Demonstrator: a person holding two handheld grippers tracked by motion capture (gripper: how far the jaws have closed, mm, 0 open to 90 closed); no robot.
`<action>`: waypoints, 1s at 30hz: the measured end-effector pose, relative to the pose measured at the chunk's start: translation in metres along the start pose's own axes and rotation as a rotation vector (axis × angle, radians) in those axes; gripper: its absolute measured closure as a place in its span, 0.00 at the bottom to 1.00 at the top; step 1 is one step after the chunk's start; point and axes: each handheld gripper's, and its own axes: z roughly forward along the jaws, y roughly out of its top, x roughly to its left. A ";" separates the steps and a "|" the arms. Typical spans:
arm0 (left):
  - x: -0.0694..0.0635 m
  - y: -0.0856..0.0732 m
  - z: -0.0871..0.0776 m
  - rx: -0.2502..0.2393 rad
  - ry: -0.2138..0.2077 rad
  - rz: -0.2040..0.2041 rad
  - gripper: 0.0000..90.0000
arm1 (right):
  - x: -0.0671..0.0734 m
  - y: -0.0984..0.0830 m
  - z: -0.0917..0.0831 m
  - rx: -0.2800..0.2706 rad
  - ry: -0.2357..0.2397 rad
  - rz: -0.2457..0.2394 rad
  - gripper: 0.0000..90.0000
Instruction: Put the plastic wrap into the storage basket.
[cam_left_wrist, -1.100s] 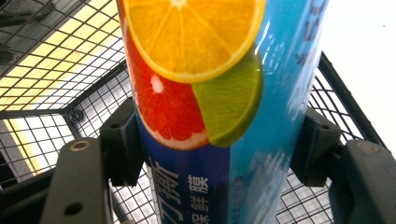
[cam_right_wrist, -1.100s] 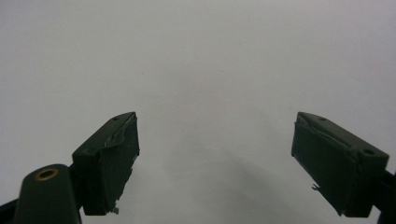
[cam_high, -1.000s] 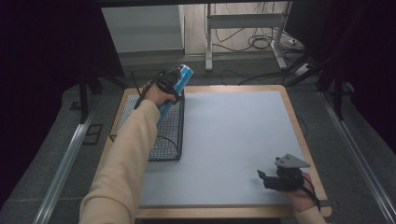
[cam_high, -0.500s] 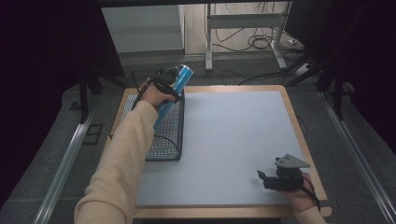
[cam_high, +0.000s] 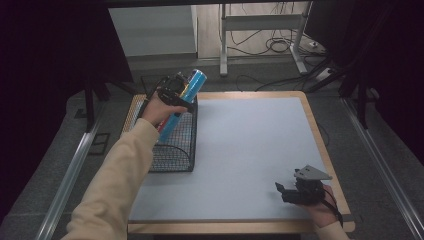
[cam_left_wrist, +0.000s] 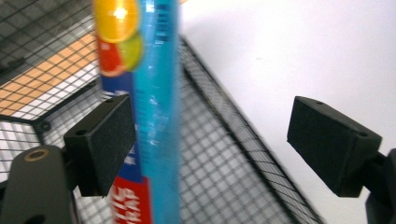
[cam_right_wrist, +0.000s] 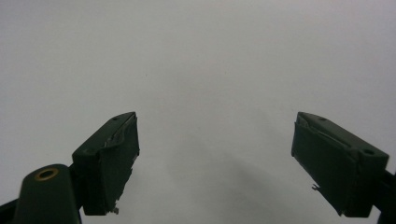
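A long blue box of wrap stands tilted in the black wire basket at the table's far left, its top poking over the far rim. My left gripper is up beside the box's upper part. In the left gripper view its jaws have just been opening. The box lies against the left pad, and the right pad stands far off it, so my left gripper is open. My right gripper rests near the front right corner, open and with nothing between its pads.
A white mat covers most of the wooden table. The basket's mesh wall runs right beside the left gripper's jaws. Metal rails, a desk frame and cables lie on the floor beyond the table.
My left hand has shifted a little and risen beside the blue box, which still leans in the basket. The right hand has kept still.
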 end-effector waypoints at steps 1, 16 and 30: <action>-0.005 -0.003 -0.004 -0.013 -0.007 0.009 0.17 | 0.000 0.000 0.000 -0.001 -0.002 0.003 0.17; -0.101 -0.053 -0.041 -0.159 -0.185 0.155 0.18 | 0.000 0.000 0.000 0.000 -0.013 0.004 0.17; -0.155 -0.112 -0.014 -0.157 -0.297 0.212 0.19 | 0.001 0.001 0.001 0.000 -0.017 0.006 0.17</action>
